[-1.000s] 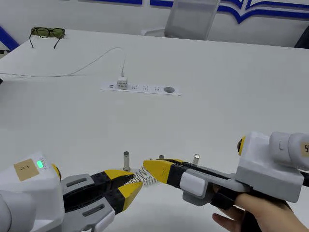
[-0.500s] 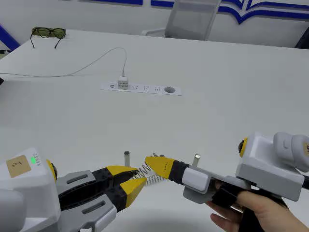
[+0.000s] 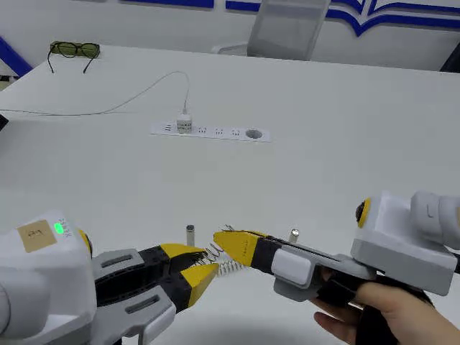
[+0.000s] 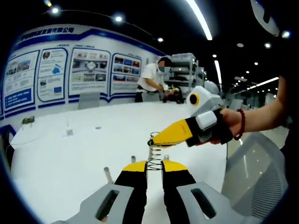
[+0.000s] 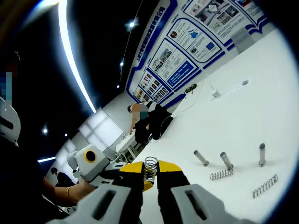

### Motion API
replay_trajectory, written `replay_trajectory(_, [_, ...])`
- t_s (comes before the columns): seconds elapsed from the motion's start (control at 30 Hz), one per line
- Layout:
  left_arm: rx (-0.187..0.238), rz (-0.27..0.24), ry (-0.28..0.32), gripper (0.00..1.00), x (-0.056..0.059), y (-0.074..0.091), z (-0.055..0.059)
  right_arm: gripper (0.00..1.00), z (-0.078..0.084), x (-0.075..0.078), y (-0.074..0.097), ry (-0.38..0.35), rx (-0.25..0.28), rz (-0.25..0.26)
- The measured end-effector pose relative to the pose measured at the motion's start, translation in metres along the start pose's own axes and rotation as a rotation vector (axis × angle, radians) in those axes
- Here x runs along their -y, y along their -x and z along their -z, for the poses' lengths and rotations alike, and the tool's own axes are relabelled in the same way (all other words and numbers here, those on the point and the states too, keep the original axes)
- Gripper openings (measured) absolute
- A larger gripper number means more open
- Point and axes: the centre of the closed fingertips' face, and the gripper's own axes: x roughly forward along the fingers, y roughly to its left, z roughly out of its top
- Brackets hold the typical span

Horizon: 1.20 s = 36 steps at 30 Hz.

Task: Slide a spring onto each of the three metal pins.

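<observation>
At the lower left of the head view, the left gripper (image 3: 207, 260) reaches in with its jaws drawn almost together. They pinch the near end of a spring (image 3: 219, 256), with the coils standing up from between its tips in the left gripper view. Just behind its tips a bare pin (image 3: 190, 234) stands upright on the table (image 3: 323, 144).

The spring bridges the small gap between the two tools, lifted clear of the table and in front of the pins. To the right, the right gripper (image 3: 226, 243) comes in from the person's hand, also nearly closed. It nips the spring's far end; in its own view the coil sits end-on between the yellow tips. So both tools have hold of the one spring.

In the right gripper view all three pins (image 5: 226, 160) stand bare in a row, and two loose springs (image 5: 221, 174) lie on the table in front of them, apart from the pins.

The spring looks light, thin-wired and very springy. A hard squeeze across the coils would likely flatten it or make it shoot out, and smooth wire may slip on the pads. Probably the best grip is a gentle one across the coils near one end. That leaves the other end's bore open and in line with a pin.
</observation>
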Motion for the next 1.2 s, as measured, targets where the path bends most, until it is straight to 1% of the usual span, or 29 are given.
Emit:
replay_trajectory(0.1, [-0.02, -0.01, -0.012, 0.12, -0.002, 0.0, 0.003, 0.11, 0.0, 0.001, -0.001, 0.044, -0.006, 0.02])
replay_trajectory(0.17, [-0.034, -0.022, -0.029, 0.13, -0.004, 0.0, 0.005, 0.11, -0.001, 0.002, -0.002, 0.057, -0.007, 0.026])
replay_trajectory(0.27, [-0.028, -0.037, -0.043, 0.17, -0.006, 0.001, 0.006, 0.11, -0.004, 0.004, -0.003, 0.063, -0.003, 0.032])
replay_trajectory(0.37, [-0.039, -0.056, -0.057, 0.21, -0.009, 0.003, 0.01, 0.11, -0.007, 0.006, -0.003, 0.068, 0.006, 0.045])
replay_trajectory(0.47, [-0.06, -0.074, -0.064, 0.23, -0.013, 0.004, 0.015, 0.11, -0.009, 0.011, -0.005, 0.11, -0.001, 0.077])
replay_trajectory(0.57, [-0.076, -0.092, -0.075, 0.26, -0.016, 0.006, 0.019, 0.11, -0.01, 0.014, -0.008, 0.169, -0.023, 0.097])
replay_trajectory(0.63, [-0.077, -0.098, -0.075, 0.29, -0.017, 0.006, 0.02, 0.11, -0.011, 0.017, -0.01, 0.196, -0.032, 0.108])
replay_trajectory(0.67, [-0.081, -0.105, -0.071, 0.3, -0.018, 0.007, 0.021, 0.11, -0.011, 0.021, -0.011, 0.243, -0.052, 0.127])
replay_trajectory(0.73, [-0.085, -0.115, -0.069, 0.34, -0.02, 0.007, 0.023, 0.11, -0.01, 0.023, -0.015, 0.284, -0.076, 0.143])
replay_trajectory(0.87, [-0.091, -0.128, -0.063, 0.4, -0.021, 0.007, 0.025, 0.11, -0.011, 0.028, -0.022, 0.324, -0.098, 0.165])
replay_trajectory(0.9, [-0.092, -0.133, -0.06, 0.42, -0.022, 0.007, 0.026, 0.11, -0.012, 0.03, -0.024, 0.354, -0.107, 0.172])
replay_trajectory(1.0, [-0.098, -0.141, -0.05, 0.45, -0.024, 0.007, 0.029, 0.11, -0.012, 0.033, -0.03, 0.39, -0.126, 0.185])
replay_trajectory(1.13, [-0.107, -0.151, -0.044, 0.5, -0.027, 0.008, 0.032, 0.11, -0.011, 0.037, -0.037, 0.42, -0.148, 0.187])
replay_trajectory(1.2, [-0.112, -0.157, -0.036, 0.53, -0.028, 0.009, 0.034, 0.11, -0.011, 0.04, -0.04, 0.448, -0.156, 0.19])
